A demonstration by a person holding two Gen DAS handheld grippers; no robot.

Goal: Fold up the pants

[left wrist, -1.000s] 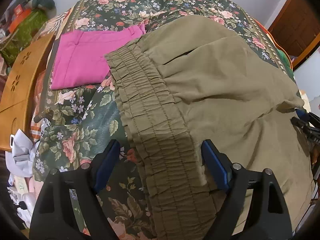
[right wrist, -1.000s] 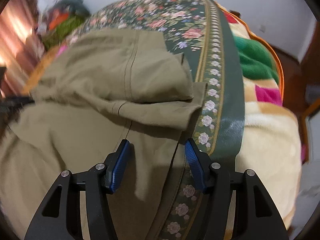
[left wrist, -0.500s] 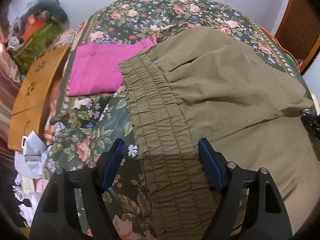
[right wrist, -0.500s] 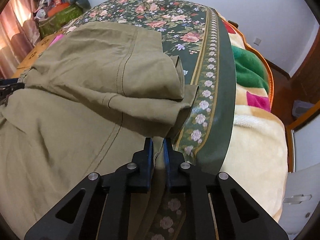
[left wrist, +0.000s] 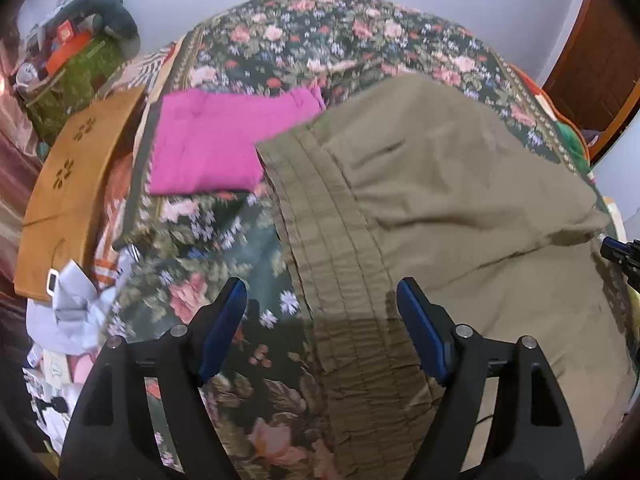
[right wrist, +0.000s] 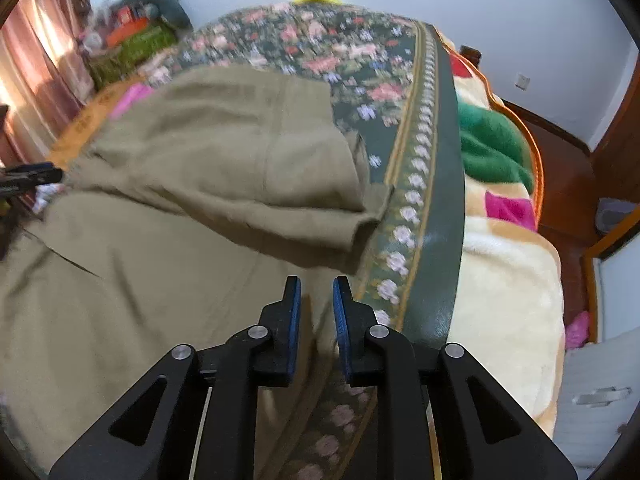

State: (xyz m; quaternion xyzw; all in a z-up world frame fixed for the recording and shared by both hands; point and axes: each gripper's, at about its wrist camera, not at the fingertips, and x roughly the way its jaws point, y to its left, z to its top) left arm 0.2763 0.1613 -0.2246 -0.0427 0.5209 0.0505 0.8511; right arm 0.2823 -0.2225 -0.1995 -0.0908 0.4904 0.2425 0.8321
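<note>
Olive green pants [left wrist: 460, 208] lie on the floral bedspread [left wrist: 208, 240], one leg folded over the other. The elastic waistband [left wrist: 340, 264] runs toward my left gripper [left wrist: 322, 316], which is open and hovers above the waistband's near end with nothing in it. In the right wrist view the pants [right wrist: 160, 240] fill the left side, the folded leg's hem [right wrist: 360, 220] near the bedspread's border. My right gripper [right wrist: 316, 308] hangs over the pants' right edge; its jaws stand a small gap apart with nothing between them.
A folded pink garment [left wrist: 216, 148] lies beyond the waistband. A wooden board [left wrist: 76, 196] and crumpled clothes [left wrist: 76, 308] sit at the bed's left edge. A cream, green and pink blanket [right wrist: 508, 272] covers the bed's right side. A wooden door [left wrist: 596, 68] stands at far right.
My right gripper shut half a second ago and has now parted a little and pulled back above the pants' edge. My left gripper stayed open and rose away from the waistband.
</note>
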